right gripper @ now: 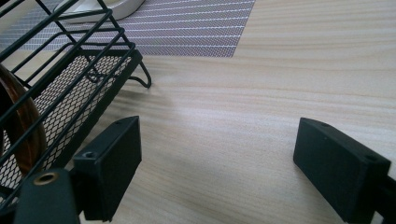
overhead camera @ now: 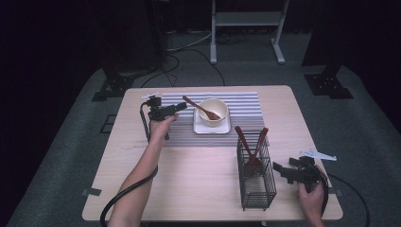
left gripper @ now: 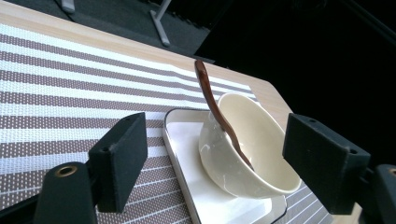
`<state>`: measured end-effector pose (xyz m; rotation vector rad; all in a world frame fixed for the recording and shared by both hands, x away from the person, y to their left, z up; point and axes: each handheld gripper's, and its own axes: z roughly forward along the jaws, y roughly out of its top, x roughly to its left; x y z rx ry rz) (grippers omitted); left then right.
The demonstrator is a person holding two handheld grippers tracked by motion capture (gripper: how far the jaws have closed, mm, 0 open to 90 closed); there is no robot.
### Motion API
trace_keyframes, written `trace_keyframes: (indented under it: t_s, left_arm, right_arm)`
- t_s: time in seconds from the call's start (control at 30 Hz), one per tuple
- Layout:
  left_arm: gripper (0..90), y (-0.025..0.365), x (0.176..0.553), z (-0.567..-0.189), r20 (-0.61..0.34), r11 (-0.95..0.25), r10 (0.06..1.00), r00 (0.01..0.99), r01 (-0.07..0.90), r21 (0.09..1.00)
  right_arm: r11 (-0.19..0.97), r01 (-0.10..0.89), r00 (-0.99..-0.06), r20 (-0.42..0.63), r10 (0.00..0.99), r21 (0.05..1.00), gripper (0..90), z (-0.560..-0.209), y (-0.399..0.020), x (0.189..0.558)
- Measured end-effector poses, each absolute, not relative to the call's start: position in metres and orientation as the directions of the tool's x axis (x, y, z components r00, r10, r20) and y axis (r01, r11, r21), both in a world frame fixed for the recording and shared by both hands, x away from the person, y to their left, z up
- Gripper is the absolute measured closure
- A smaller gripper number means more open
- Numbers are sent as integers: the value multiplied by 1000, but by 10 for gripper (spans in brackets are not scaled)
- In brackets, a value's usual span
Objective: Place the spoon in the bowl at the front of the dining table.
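Pale wooden bench (overhead camera: 198,179), striped mat: brown spoon (left gripper: 215,112) is seen leaning in the cream bowl (left gripper: 261,154) on a white tray (left gripper: 187,154), judged light, stiff, smooth, best pinched at the raised handle; left gripper (left gripper: 212,161) fingers spread empty, right gripper (right gripper: 224,172) fingers likewise.

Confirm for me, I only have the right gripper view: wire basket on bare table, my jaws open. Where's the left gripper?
Observer: The left gripper is over the striped mat, pointing at the bowl, jaws open with nothing between them.
Operator: Anything in the bowl?
Observer: A brown spoon leans in it, handle sticking up over the rim. The bowl sits on a white square tray.
Operator: What's in the basket?
Observer: Two more brown utensils stand in the basket, handles crossed above its top edge. The right gripper rests just right of it, clear of the wire.
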<state>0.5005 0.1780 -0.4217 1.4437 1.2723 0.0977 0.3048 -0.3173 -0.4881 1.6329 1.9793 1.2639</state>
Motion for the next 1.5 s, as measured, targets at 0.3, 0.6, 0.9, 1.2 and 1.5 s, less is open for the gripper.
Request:
trace_keyframes:
  t_s: [0.3,0.6,0.9,1.2,1.5]
  left_arm:
    - [185,180,493,-423,-553,216,718,422,621,753]
    - [157,189,485,-428,-545,205,725,422,623,755]
    - [104,196,478,-434,-537,192,733,417,631,752]
    - [98,197,472,-435,-529,160,728,437,641,750]
    - [97,198,466,-438,-508,132,734,450,639,758]
  right_arm:
    - [-22,652,-321,303,897,758,141,-488,-317,305]
    - [-18,651,-322,298,899,759,141,-488,-317,305]
    - [-17,651,-321,295,900,759,140,-488,-317,305]
    - [-17,651,-320,295,901,759,141,-488,-317,305]
    - [-18,652,-320,297,900,758,141,-488,-317,305]
